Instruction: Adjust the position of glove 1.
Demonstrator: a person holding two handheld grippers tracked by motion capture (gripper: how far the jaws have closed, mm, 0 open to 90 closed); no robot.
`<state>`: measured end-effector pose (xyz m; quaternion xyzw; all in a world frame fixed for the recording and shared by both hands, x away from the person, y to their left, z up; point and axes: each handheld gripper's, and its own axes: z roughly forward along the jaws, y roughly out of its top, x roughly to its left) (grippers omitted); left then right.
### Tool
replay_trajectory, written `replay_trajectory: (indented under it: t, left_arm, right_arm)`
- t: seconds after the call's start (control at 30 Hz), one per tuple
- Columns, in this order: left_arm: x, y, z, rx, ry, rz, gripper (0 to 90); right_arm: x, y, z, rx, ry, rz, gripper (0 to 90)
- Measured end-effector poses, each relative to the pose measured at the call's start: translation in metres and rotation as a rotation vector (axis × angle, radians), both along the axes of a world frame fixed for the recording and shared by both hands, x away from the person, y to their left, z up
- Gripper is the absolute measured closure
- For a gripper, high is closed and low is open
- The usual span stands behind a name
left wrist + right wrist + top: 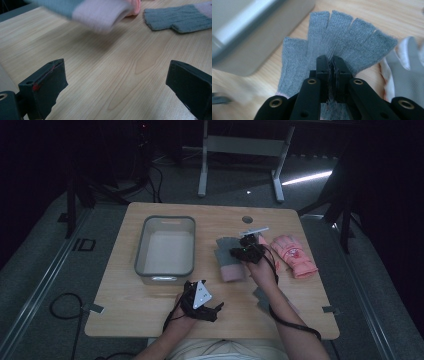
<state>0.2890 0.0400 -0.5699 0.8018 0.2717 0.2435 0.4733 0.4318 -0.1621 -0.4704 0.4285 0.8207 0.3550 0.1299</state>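
Pinched between the right gripper's (331, 65) jaws just right of the grey bin (165, 245), the grey fingerless glove (342, 42) looks light, limp knit, best gripped mid-palm; left gripper's (117, 85) jaws are spread.

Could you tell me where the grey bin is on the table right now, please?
In the high view the grey bin sits left of centre on the table, just left of the grey glove pinched by the right tool.
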Motion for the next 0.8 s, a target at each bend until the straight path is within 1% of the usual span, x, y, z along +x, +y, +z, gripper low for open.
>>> replay_trajectory:
  t: [0.1, 0.13, 0.23, 0.33, 0.37, 0.43, 0.5, 0.57, 0.63, 0.7, 0.77, 0.8]
  left_arm:
    - [0.001, 0.0, 0.0, -0.003, 0.005, 0.005, 2.6]
    - [0.001, 0.0, 0.0, -0.003, 0.005, 0.008, 2.6]
    - [0.001, 0.001, 0.0, -0.007, 0.01, 0.013, 2.6]
    - [0.001, 0.001, 0.0, -0.01, 0.007, 0.012, 2.6]
    - [0.001, 0.001, 0.0, -0.008, 0.005, 0.009, 2.6]
    - [0.001, 0.0, 0.0, -0.003, 0.003, 0.002, 2.6]
    - [0.0, 0.0, 0.0, -0.004, 0.0, 0.0, 2.6]
    - [0.0, 0.0, 0.0, -0.003, 0.001, 0.001, 2.6]
    - [0.001, 0.001, 0.0, -0.003, 0.002, 0.003, 2.6]
    - [0.001, 0.001, 0.0, -0.007, 0.004, 0.004, 2.6]
    - [0.0, 0.0, 0.0, -0.004, 0.003, 0.003, 2.6]
    - [0.0, 0.0, 0.0, -0.004, 0.002, 0.003, 2.6]
  right_arm:
    - [-0.024, -0.007, 0.009, 0.057, -0.019, -0.021, 85.1]
    - [-0.032, -0.009, 0.012, 0.068, -0.027, -0.014, 85.1]
    - [-0.055, -0.015, 0.016, 0.09, -0.048, -0.02, 85.1]
    - [-0.075, -0.02, 0.014, 0.112, -0.055, -0.036, 85.1]
    - [-0.08, -0.021, 0.012, 0.105, -0.066, -0.058, 85.1]
    - [-0.085, -0.023, 0.006, 0.093, -0.074, -0.094, 85.1]
    - [-0.086, -0.023, -0.003, 0.053, -0.087, -0.137, 85.1]
    - [-0.085, -0.024, -0.012, 0.076, -0.053, -0.156, 85.1]
    - [-0.086, -0.021, -0.022, 0.06, -0.042, -0.17, 85.1]
    - [-0.086, -0.018, -0.033, 0.092, -0.014, -0.188, 85.0]
    - [-0.087, -0.013, -0.042, 0.091, 0.009, -0.181, 85.0]
    - [-0.087, -0.01, -0.045, 0.101, 0.021, -0.178, 85.0]
